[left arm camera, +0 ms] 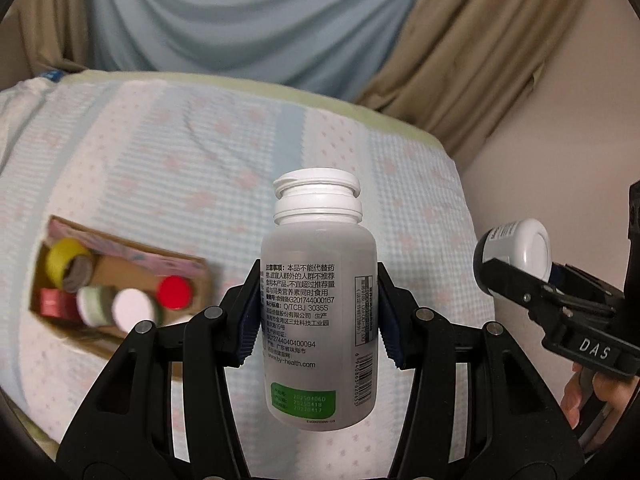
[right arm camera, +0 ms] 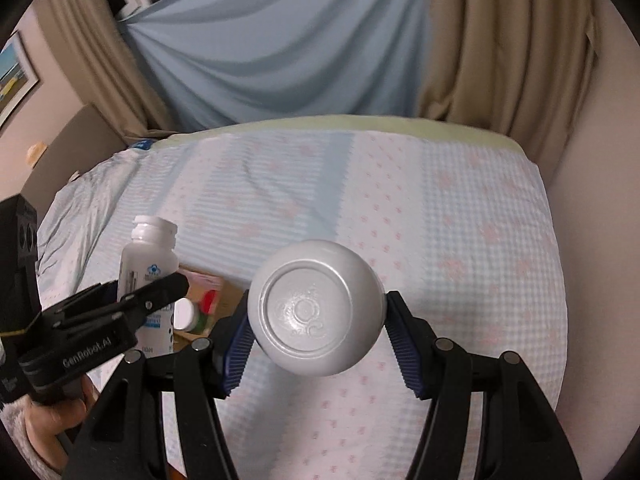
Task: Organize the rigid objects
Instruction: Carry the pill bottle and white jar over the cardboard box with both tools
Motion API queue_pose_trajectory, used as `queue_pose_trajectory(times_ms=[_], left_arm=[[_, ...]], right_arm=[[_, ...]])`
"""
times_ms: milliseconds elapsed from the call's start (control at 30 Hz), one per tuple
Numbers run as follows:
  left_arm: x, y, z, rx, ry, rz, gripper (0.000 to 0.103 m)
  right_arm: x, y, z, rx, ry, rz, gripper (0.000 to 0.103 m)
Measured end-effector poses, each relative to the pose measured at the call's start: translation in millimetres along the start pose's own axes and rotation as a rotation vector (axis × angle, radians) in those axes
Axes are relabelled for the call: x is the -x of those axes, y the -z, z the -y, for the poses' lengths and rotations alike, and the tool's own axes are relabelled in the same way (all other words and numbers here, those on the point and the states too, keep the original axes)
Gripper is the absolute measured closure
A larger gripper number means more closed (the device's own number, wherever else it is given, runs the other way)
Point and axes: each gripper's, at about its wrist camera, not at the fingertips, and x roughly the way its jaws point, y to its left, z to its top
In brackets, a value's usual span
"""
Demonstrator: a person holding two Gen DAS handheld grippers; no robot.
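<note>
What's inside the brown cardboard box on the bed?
The cardboard box holds a yellow tape roll, a red lid, a white lid and something red. Whatever lies beneath them is hidden.

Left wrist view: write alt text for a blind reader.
The left gripper holds an upright, translucent, capless bottle over a patterned bedspread. Lower left, a cardboard box holds tape rolls and capped jars; at right, the right gripper grips a white bottle.

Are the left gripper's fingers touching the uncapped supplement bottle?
Touching. The left wrist view shows both blue pads of the left gripper pressed against the sides of the supplement bottle, holding it upright above the bed.
</note>
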Motion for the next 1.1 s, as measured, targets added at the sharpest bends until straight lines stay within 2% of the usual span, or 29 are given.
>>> queue_pose_trajectory(times_ms=[200,467,733,967,1100], left_arm=[[39.6,-4.6,-65.1,0.001,0.034,0.007,0.057],[64.7,-11.0,-167.1,-0.05,0.016,-0.031,0.057],[39.2,-14.3,-245.5,-0.16,0.048,-0.148,0.057],[-0.3,-17.9,-266.9,-0.279,0.088,-0.246,0.057],[-28.2,-18.5,-272.7,-0.298,0.115,-0.301,0.057]], right_arm=[[6.2,3.0,-72.8,-0.032,-0.023,0.018,0.045],[-24.7,11.7,-161.7,-0.128,-0.031,-0.004,0.045],[-76.5,23.0,-220.4,-0.257,0.004,-0.051,0.045],[-132.2,40.9,-243.4,-0.371,0.042,-0.135,0.045],[-167.0,52.1,-249.7,-0.378,0.071,-0.201,0.045]])
